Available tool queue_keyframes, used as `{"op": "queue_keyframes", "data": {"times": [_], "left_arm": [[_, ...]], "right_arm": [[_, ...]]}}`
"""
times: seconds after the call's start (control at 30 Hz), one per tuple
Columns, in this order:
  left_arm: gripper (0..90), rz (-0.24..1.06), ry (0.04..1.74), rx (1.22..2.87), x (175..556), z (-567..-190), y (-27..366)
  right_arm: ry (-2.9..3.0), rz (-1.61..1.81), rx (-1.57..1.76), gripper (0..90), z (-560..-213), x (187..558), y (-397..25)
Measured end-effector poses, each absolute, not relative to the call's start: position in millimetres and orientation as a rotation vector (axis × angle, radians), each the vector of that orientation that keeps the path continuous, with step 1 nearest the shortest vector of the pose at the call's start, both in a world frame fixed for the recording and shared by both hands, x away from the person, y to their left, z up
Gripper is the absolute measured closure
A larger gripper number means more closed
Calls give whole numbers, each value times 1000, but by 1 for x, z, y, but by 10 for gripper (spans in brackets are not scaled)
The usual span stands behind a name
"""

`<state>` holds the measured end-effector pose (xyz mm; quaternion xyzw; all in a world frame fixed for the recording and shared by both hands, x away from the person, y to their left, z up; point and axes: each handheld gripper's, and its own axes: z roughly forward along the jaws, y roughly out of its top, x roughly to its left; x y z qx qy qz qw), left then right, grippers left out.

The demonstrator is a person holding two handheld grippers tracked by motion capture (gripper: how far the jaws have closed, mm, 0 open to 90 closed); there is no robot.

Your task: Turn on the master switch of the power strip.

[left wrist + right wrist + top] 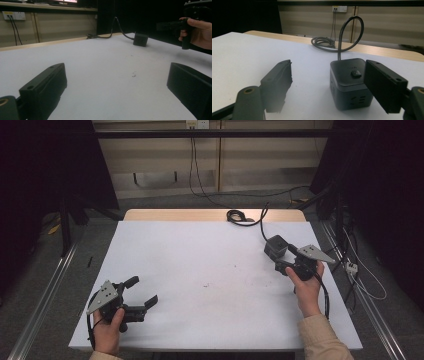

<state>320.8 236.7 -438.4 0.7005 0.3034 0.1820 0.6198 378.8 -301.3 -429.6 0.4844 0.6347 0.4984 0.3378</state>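
A black cube-shaped power socket (275, 247) stands on the white table (200, 270) at the right, its cable running to the far edge. My right gripper (285, 258) is open just behind the socket. In the right gripper view the socket (347, 75) sits ahead of the open right gripper (328, 69), close to the right-hand jaw and well apart from the other. It has a small button on top. My left gripper (142, 291) is held open near the front left corner, with only bare table between its jaws in the left gripper view (116, 68). That view also shows the socket (140, 40) far off.
The socket's cable lies in a coil (239, 216) on the wooden strip (170, 214) at the table's far edge. A wall outlet (339, 8) is on the wall behind. Small dark marks (206, 285) dot the table's middle. Metal rails (45, 295) run along the floor on both sides.
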Motion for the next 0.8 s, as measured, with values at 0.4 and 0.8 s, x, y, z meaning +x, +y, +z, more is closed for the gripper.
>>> {"op": "queue_keyframes", "data": {"times": [0.4, 0.8], "left_arm": [[25, 418, 696, 1608, 321, -438, 237], [25, 417, 698, 1609, 321, -439, 238]], "right_arm": [[1652, 1281, 1274, 308, -429, 385, -303], [1656, 1253, 1294, 412, -427, 390, -308]]}}
